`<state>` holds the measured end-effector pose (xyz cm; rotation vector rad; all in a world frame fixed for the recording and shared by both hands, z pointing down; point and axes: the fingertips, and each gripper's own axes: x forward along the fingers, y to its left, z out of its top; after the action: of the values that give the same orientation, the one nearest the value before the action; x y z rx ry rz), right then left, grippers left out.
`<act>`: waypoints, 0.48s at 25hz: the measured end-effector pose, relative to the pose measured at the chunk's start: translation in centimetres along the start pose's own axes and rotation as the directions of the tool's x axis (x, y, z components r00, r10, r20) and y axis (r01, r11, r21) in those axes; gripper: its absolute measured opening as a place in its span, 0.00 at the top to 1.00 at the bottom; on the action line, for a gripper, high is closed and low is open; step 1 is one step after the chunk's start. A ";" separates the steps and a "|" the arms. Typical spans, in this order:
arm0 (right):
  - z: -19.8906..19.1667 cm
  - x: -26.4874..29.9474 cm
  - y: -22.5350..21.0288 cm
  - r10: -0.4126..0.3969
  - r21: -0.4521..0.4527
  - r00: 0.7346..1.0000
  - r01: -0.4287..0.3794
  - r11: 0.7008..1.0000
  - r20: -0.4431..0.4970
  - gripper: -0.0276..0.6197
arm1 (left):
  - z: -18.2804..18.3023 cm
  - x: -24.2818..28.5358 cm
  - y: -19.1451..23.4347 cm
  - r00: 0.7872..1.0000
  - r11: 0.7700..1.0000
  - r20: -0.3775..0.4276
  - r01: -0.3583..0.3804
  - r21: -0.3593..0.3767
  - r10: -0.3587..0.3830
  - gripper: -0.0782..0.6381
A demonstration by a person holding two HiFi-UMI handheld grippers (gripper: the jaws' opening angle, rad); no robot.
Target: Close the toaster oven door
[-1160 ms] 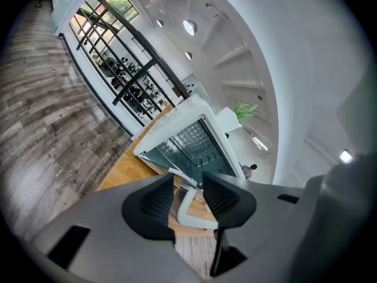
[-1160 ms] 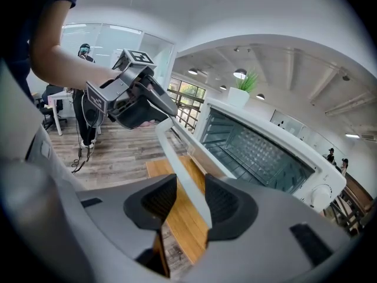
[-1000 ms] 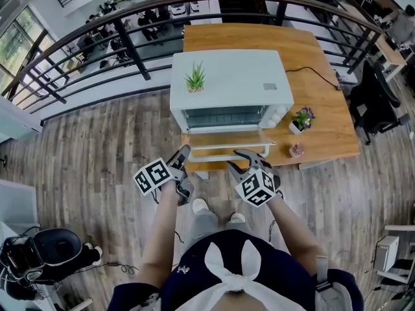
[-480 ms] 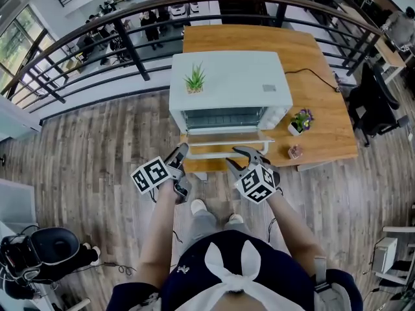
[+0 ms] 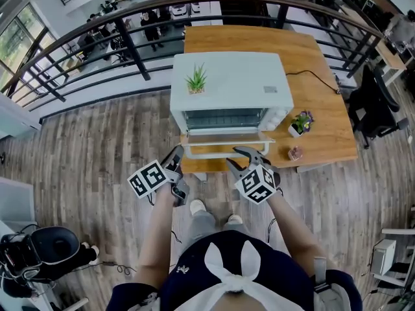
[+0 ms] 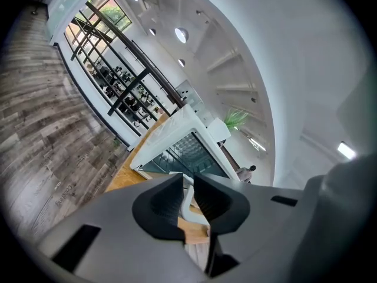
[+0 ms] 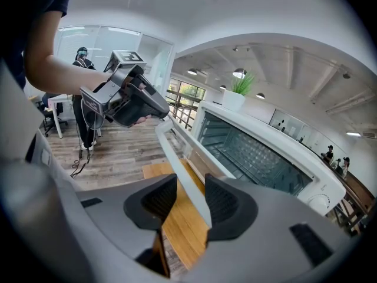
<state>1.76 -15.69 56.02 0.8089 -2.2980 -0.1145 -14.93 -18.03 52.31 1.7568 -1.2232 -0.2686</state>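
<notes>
Toaster oven door (image 5: 227,141) lies open flat, long axis left-right.

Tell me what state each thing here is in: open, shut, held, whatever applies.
toaster oven door: open, folded down flat.
door handle: between the jaws of both grippers.
left gripper: jaws have just been closing, now pressing on the door handle.
right gripper: open, jaws astride the door handle.
potted plant: upright on the toaster oven.
</notes>
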 end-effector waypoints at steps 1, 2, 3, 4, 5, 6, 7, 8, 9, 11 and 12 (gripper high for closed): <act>0.0 0.0 0.0 0.002 0.002 1.000 -0.002 1.000 -0.002 0.72 | 0.3 -0.2 -0.1 1.000 1.000 0.010 -0.002 0.006 0.002 0.81; 0.0 0.0 0.0 0.004 0.004 1.000 -0.004 1.000 -0.004 0.72 | 0.5 -0.3 -0.1 1.000 1.000 0.018 -0.005 0.014 0.004 0.82; 0.0 0.0 0.1 0.006 0.006 1.000 -0.006 1.000 -0.006 0.72 | 0.8 -0.5 -0.3 1.000 1.000 0.025 -0.008 0.026 0.007 0.83; 0.0 0.0 0.1 0.007 0.007 1.000 -0.007 1.000 -0.007 0.72 | 1.1 -0.6 -0.4 1.000 0.999 0.029 -0.012 0.040 0.011 0.83; 0.0 0.0 0.1 0.007 0.008 1.000 -0.007 1.000 -0.007 0.72 | 1.3 -0.6 -0.6 0.999 0.998 0.033 -0.015 0.055 0.013 0.84; 0.0 0.0 0.0 0.006 0.008 1.000 -0.006 1.000 -0.007 0.72 | 1.4 -0.7 -0.8 0.999 0.997 0.034 -0.017 0.069 0.015 0.84; 0.0 0.0 0.0 0.005 0.007 1.000 -0.005 1.000 -0.007 0.72 | 1.5 -0.7 -0.9 0.999 0.997 0.034 -0.018 0.080 0.016 0.84; 0.0 0.0 -0.1 0.004 0.006 1.000 -0.004 1.000 -0.006 0.72 | 1.4 -0.7 -1.1 0.999 0.996 0.032 -0.019 0.089 0.016 0.84; 0.1 0.1 -0.1 0.003 0.005 1.000 -0.003 1.000 -0.005 0.72 | 1.3 -0.7 -1.1 0.999 0.995 0.029 -0.020 0.096 0.017 0.84; 0.1 0.1 -0.3 0.001 0.002 1.000 -0.001 1.000 -0.003 0.72 | 1.1 -0.7 -1.2 1.000 0.994 0.021 -0.025 0.110 0.023 0.85; 0.2 0.2 -0.3 0.000 0.001 1.000 0.000 1.000 -0.003 0.72 | 0.9 -0.7 -1.1 0.999 0.992 0.016 -0.030 0.119 0.028 0.85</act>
<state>1.71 -16.08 55.92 0.8087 -2.2962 -0.1117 -15.09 -17.92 50.75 1.8403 -1.2968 -0.1944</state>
